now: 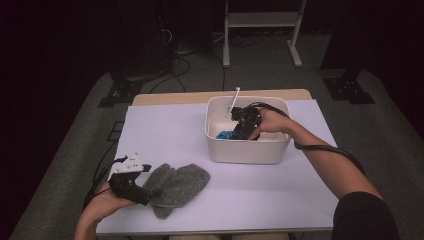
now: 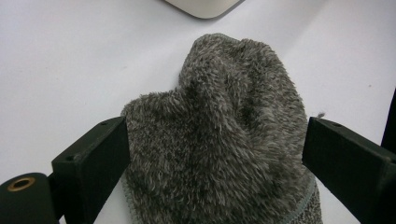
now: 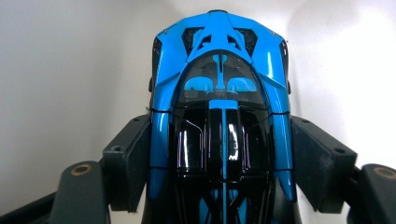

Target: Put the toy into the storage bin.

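Observation:
A blue and black toy car (image 3: 219, 56) sits between the jaws of my right gripper (image 3: 219, 123), and both pads press on its sides. In the high view this gripper (image 1: 241, 133) reaches down into a white bin (image 1: 247, 152), where the car (image 1: 226, 135) shows as a blue patch near the left wall. A grey fuzzy cloth item (image 1: 182, 182) lies on the table's near left. My left gripper (image 1: 148, 192) stands at its left end. Seen from the left gripper (image 2: 215, 123), the cloth (image 2: 224, 74) fills the wide gap between the jaws, which brush its sides without clearly squeezing.
A white sheet (image 1: 175, 130) covers the table. A thin white stick (image 1: 234, 100) leans out over the bin's back rim. Beyond the table stand a white frame (image 1: 262, 30) and dark stands with cables on the floor. The right gripper's cable (image 1: 325, 149) trails along the forearm.

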The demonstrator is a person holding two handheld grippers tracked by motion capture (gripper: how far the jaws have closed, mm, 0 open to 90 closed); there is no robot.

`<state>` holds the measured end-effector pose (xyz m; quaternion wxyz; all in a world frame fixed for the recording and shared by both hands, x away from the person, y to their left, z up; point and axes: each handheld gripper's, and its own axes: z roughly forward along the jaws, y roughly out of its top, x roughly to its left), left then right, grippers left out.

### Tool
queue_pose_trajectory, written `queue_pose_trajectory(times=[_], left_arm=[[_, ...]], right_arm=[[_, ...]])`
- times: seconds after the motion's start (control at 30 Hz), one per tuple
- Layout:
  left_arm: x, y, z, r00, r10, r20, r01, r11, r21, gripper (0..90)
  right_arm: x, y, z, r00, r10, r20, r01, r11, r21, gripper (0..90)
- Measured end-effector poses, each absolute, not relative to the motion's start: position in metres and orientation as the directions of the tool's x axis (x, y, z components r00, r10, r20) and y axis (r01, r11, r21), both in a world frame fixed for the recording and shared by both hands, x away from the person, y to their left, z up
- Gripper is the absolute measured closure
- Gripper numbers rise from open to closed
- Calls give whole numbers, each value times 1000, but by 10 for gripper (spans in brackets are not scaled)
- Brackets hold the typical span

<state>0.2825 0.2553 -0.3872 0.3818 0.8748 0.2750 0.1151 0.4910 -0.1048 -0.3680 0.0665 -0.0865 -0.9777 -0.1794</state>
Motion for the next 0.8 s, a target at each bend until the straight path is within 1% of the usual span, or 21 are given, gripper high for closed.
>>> queue_pose_trajectory(times=[0.23,0.4,0.53,0.63,0.8], left_arm=[[281,256,-386,820,572,-9,393,-552,735,70],[281,256,-386,821,570,-6,391,-555,734,70],[280,255,-386,824,567,-5,388,-558,733,70],[280,255,-386,825,565,-3,387,-561,732,70],[279,255,-385,823,568,-1,387,-561,732,70]], right_arm=[[491,-104,-370,-973,146,180,198,927,318,267],[491,-104,-370,-969,167,182,217,928,303,254],[494,-105,-363,-967,173,186,229,910,345,279],[494,-106,-358,-970,175,170,224,914,339,271],[493,-110,-350,-968,186,167,236,899,369,269]])
